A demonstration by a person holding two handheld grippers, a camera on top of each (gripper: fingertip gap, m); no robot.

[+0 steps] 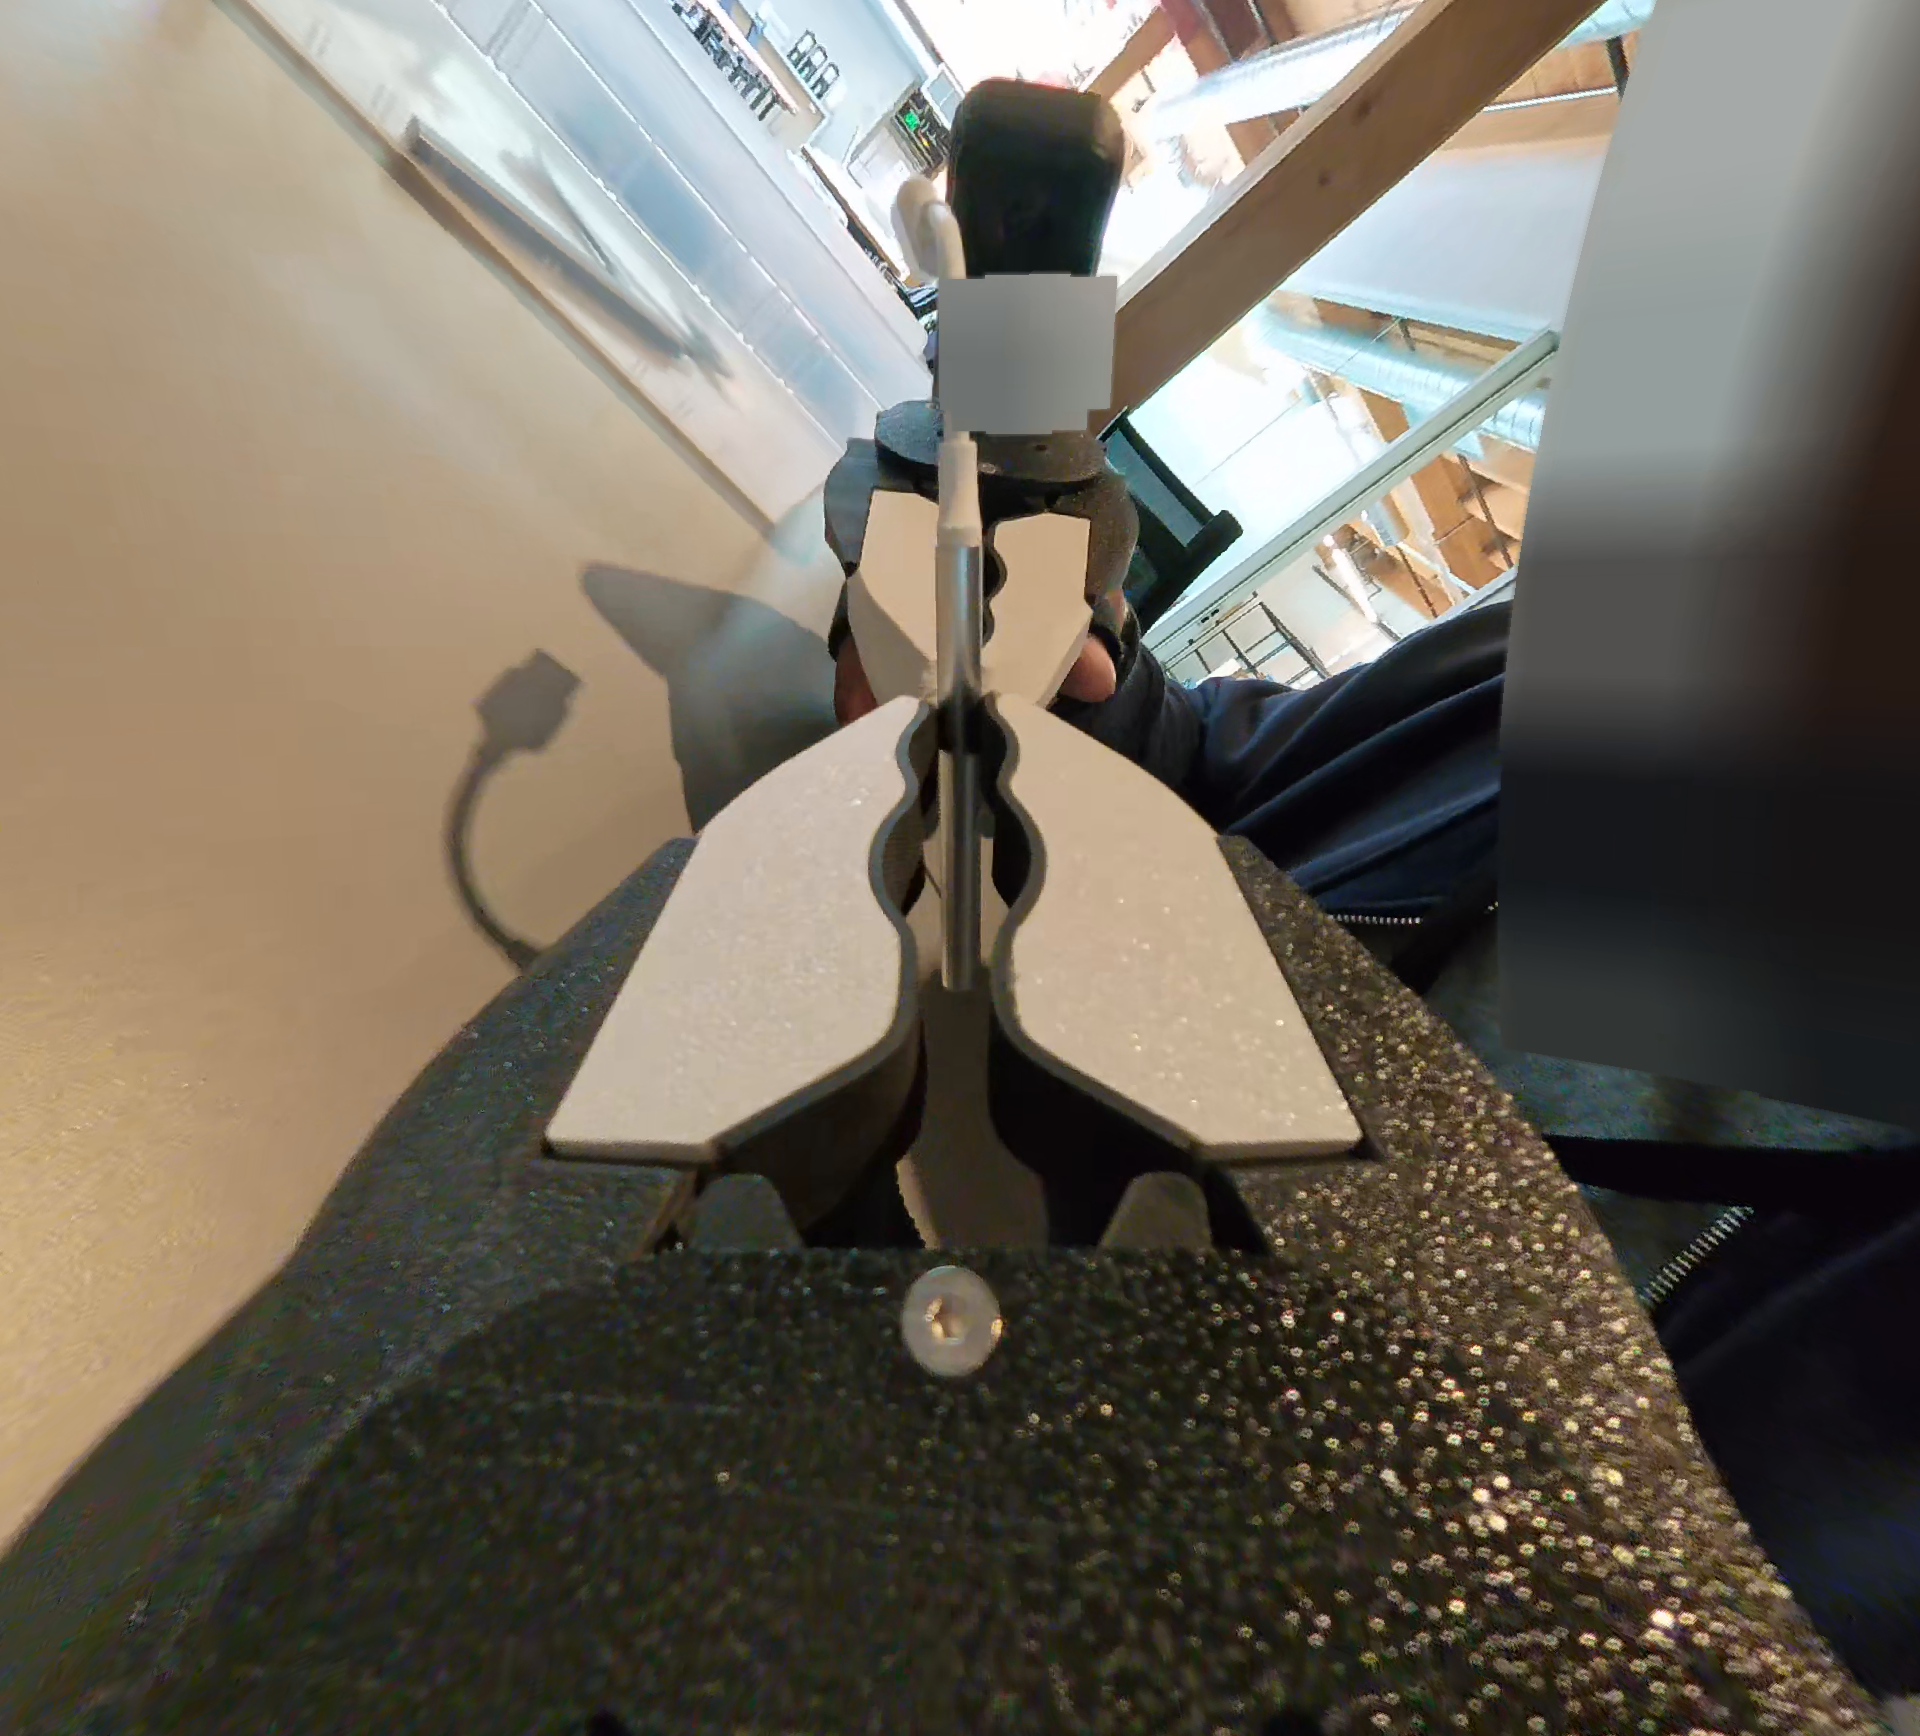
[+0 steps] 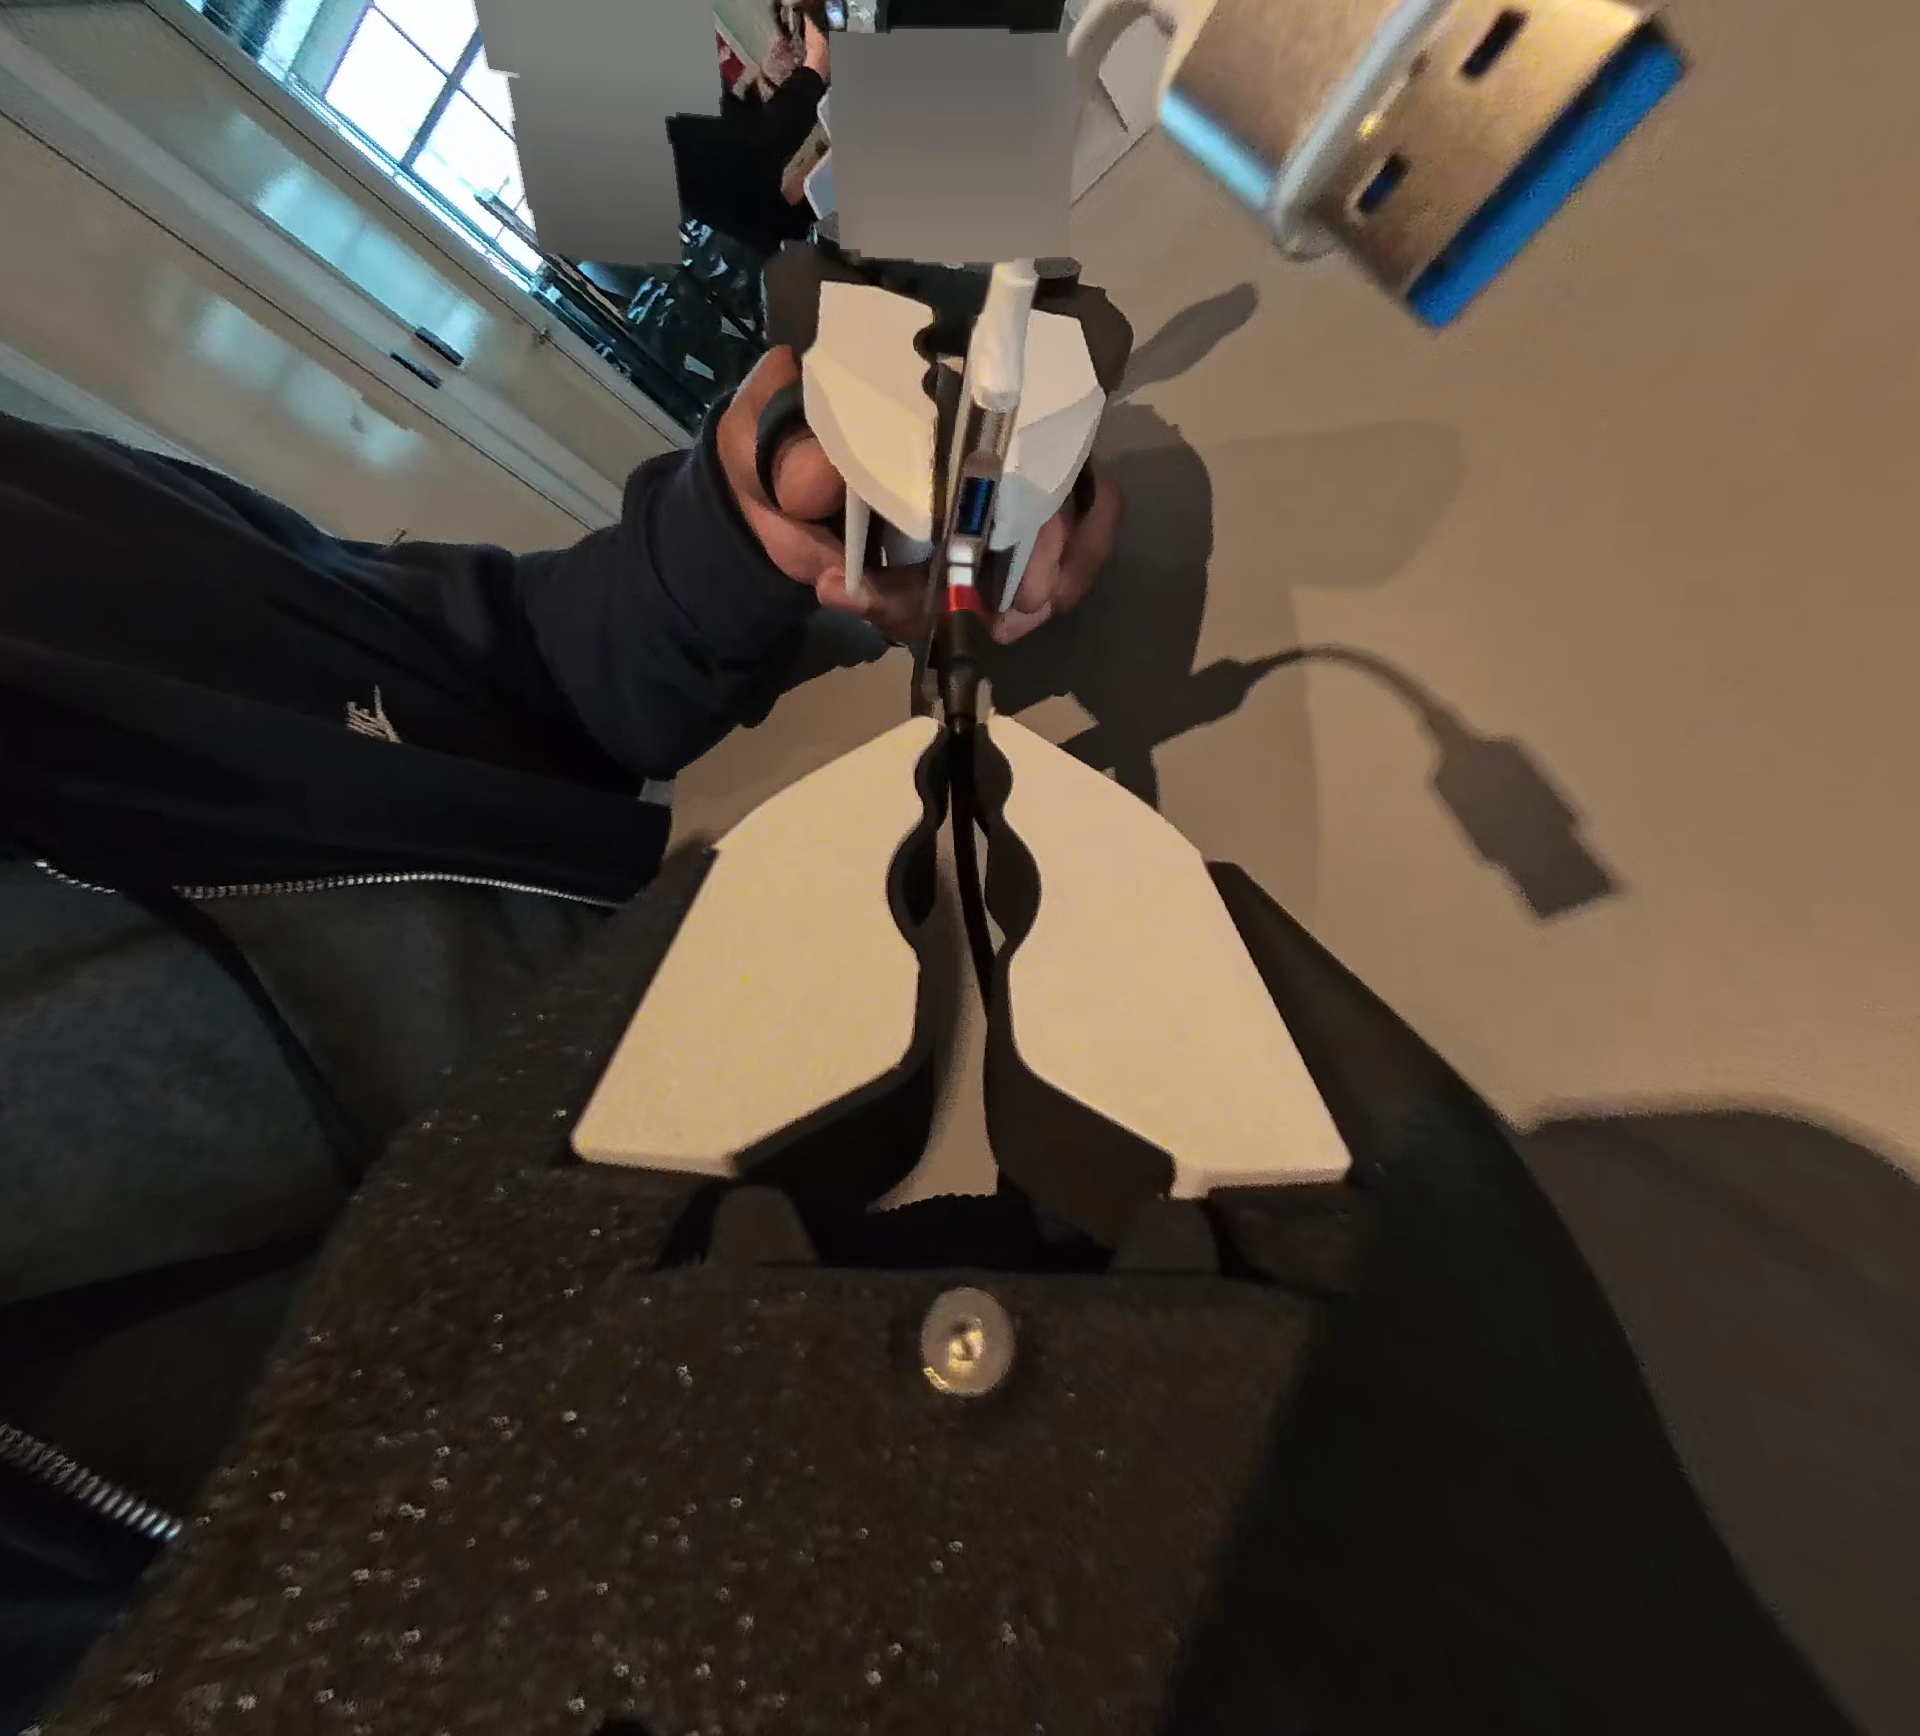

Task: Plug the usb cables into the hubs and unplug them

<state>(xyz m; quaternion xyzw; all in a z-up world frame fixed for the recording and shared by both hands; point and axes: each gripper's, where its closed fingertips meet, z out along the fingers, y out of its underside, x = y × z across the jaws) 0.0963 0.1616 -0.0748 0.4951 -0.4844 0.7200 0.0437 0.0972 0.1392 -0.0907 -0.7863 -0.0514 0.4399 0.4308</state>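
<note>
My left gripper (image 1: 961,715) is shut on a thin silver hub (image 1: 963,855), seen edge-on between its fingers. The hub's white cable (image 1: 948,263) runs up from it. In the right wrist view the left gripper (image 2: 951,559) holds the hub (image 2: 982,450), which shows a blue port. The hub's own silver and blue USB plug (image 2: 1434,97) dangles close to the camera. My right gripper (image 2: 961,728) is shut on a black cable (image 2: 968,855). The cable's red and silver plug (image 2: 961,590) meets the hub's near end; how deep it sits is unclear. The right gripper (image 1: 982,647) faces the left, tip to tip.
Both grippers hover over a beige table (image 2: 1610,491) with their shadows on it. A person's hands (image 2: 790,491) and dark sleeve (image 2: 468,626) hold the tools. White cabinets (image 1: 499,76) stand behind. Left and right tips are no more than a few centimetres apart.
</note>
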